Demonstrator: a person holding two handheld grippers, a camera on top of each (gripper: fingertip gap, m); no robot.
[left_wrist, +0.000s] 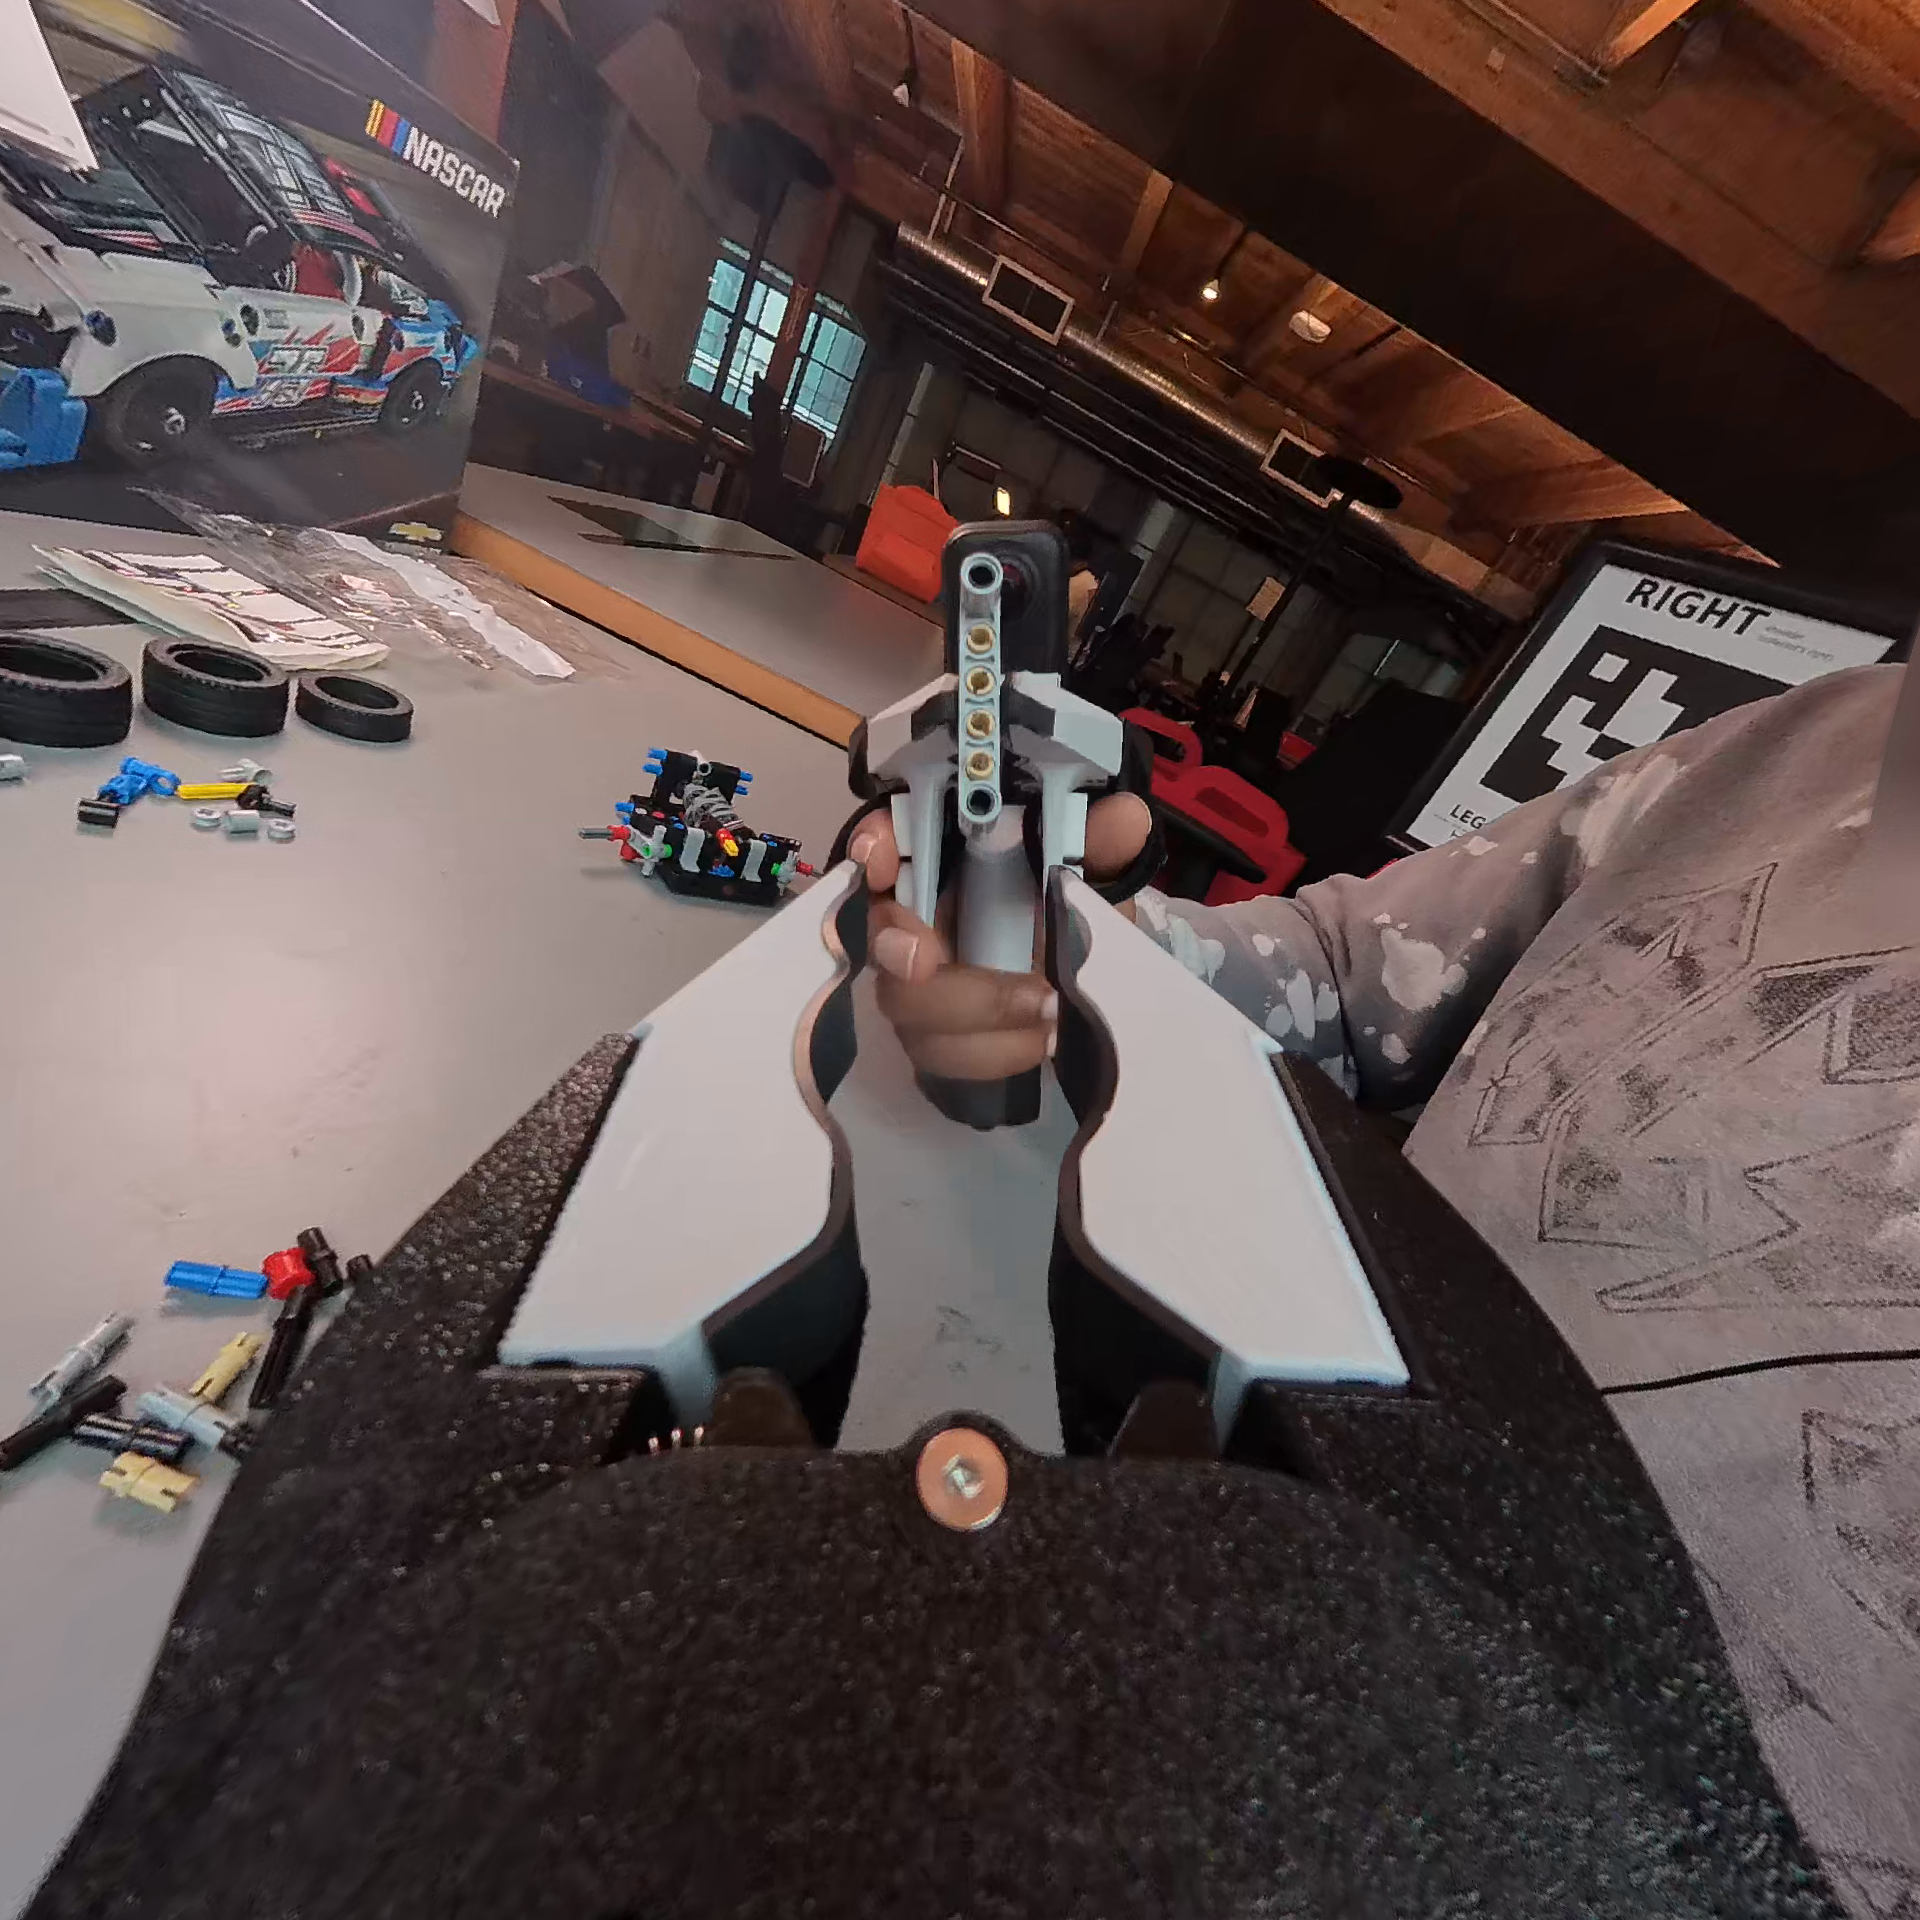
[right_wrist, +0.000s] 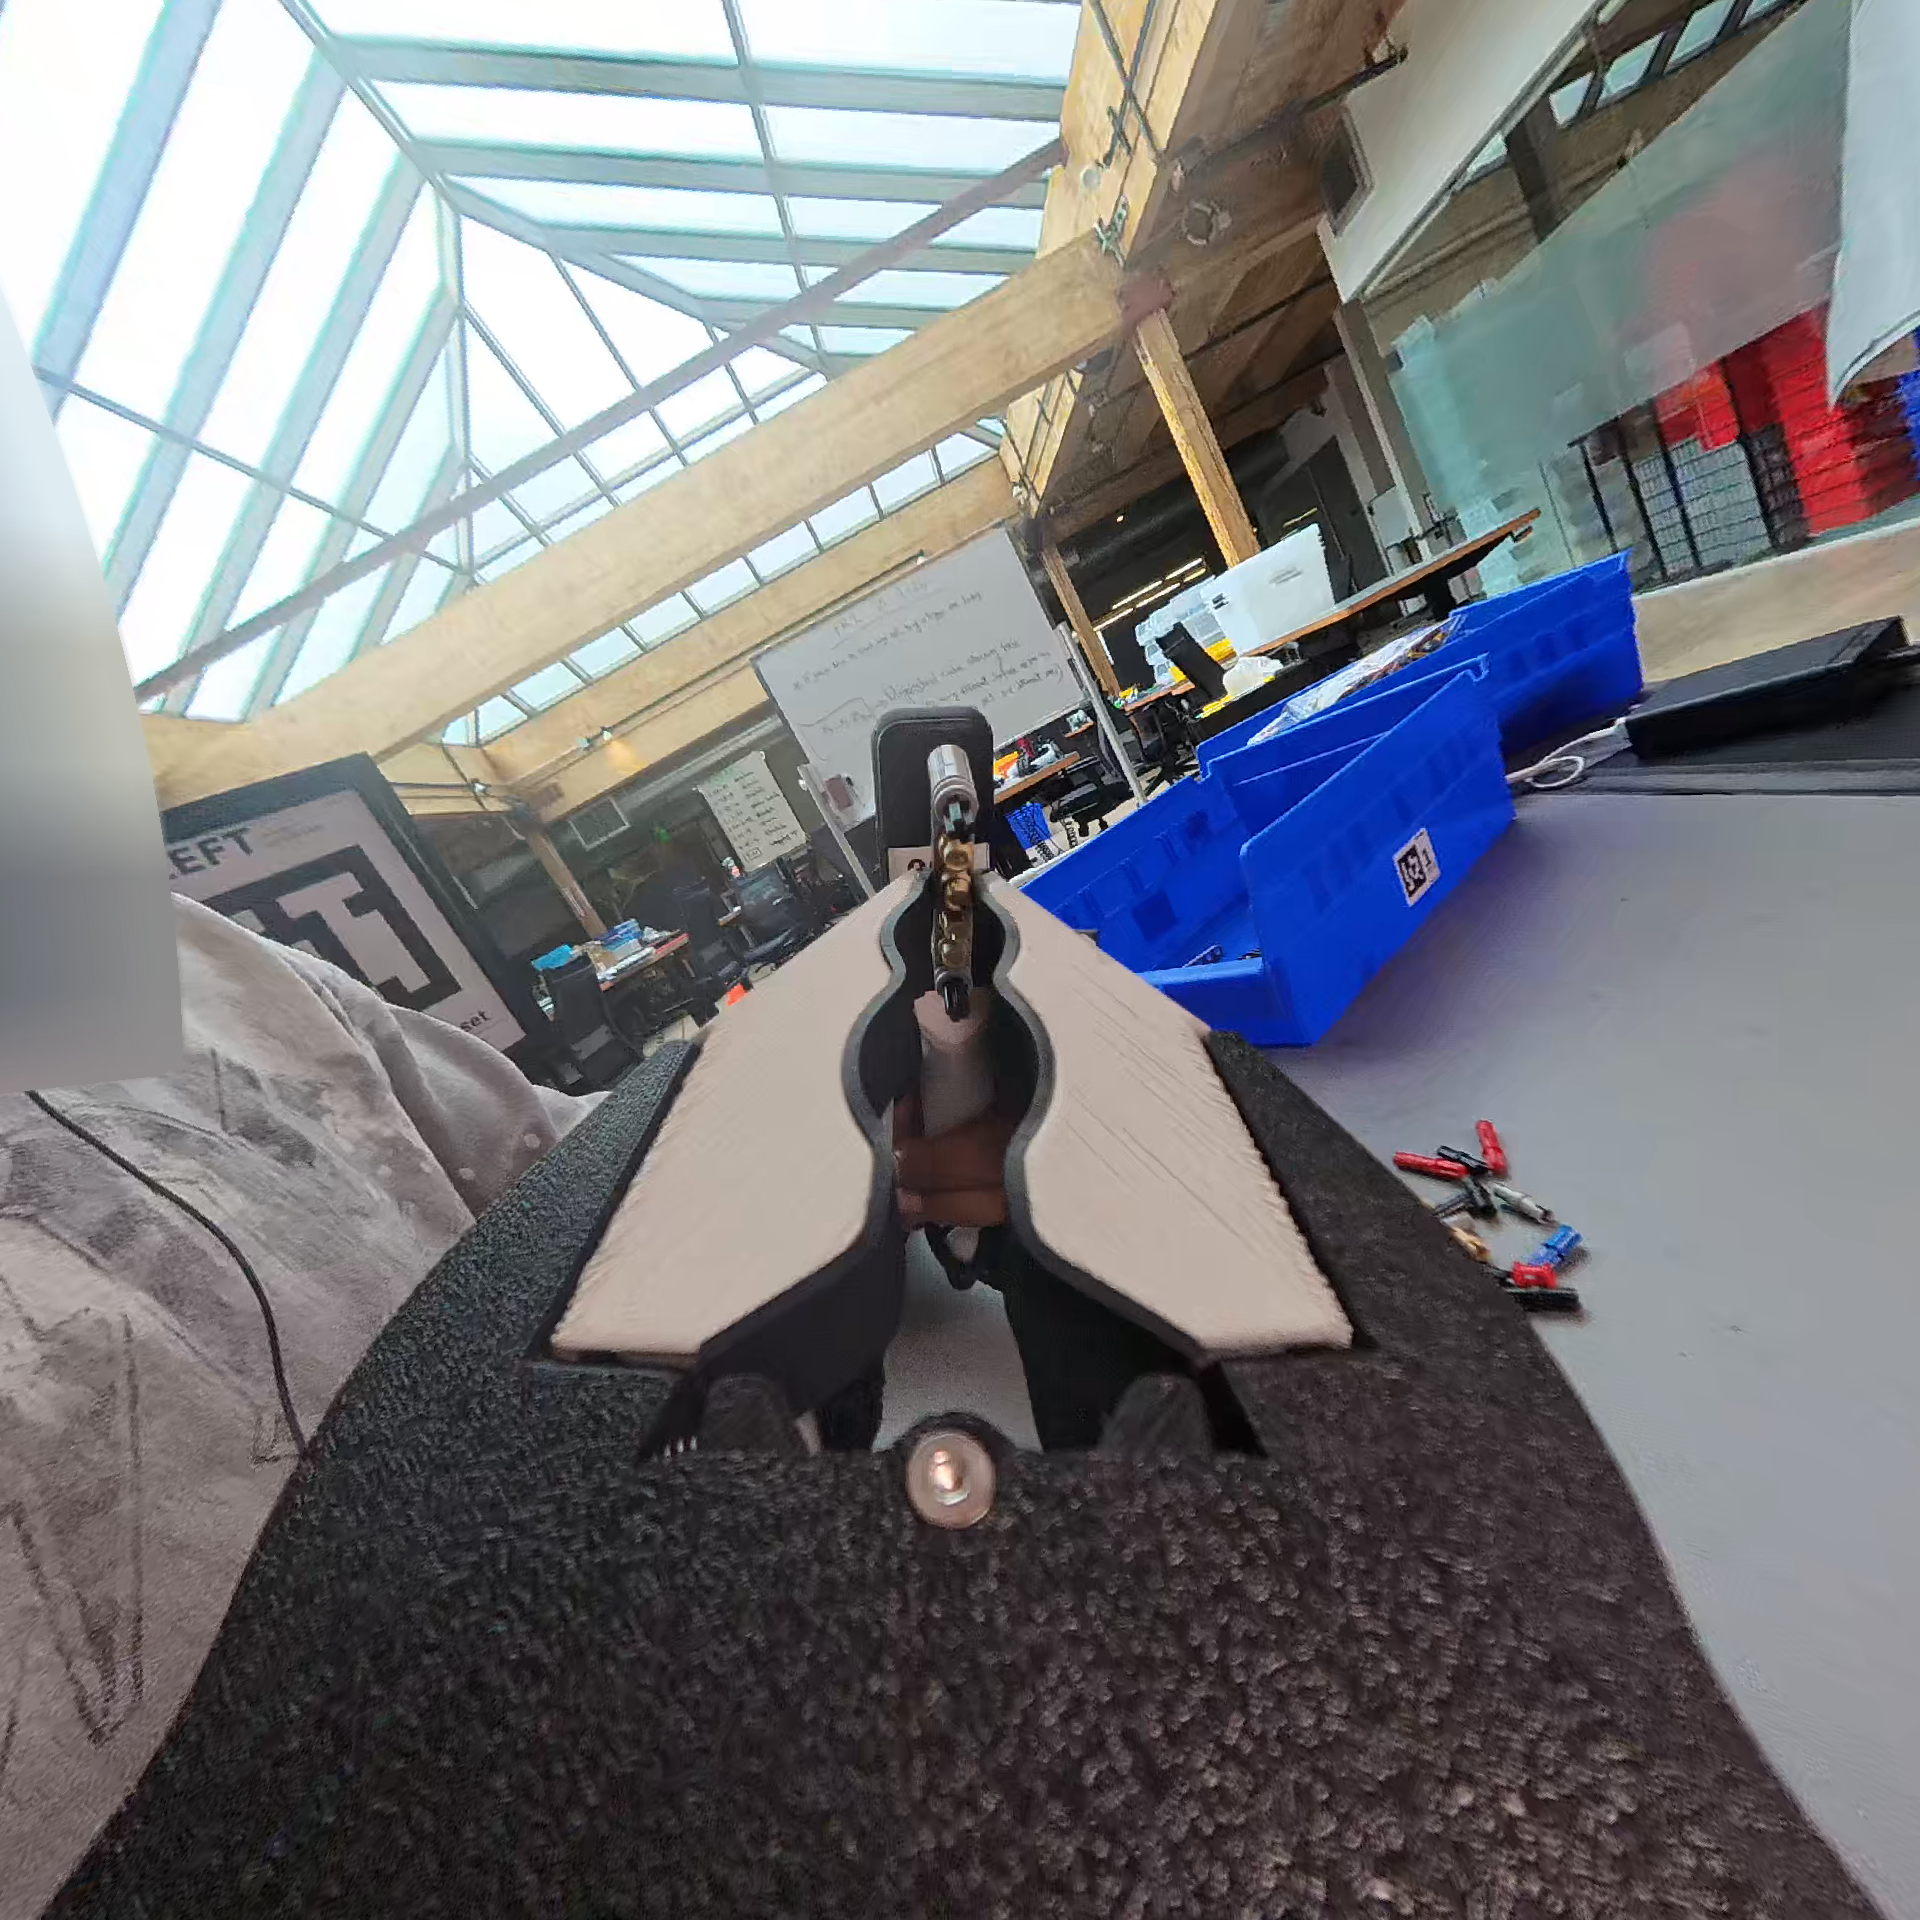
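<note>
Right gripper (right_wrist: 954, 888) clamping grey holed beam (left_wrist: 979, 691), tan pegs inside. Left gripper (left_wrist: 956, 883) gaping wide, gripping nothing, pointing just below beam.

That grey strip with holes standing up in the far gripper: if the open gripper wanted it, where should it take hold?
Probably its free top end. The grey beam stands upright, and the right gripper clamps its lower half, so only the upper holes are bare. The left gripper, open, would come straight on at that height, closing on the two narrow edges.
</note>
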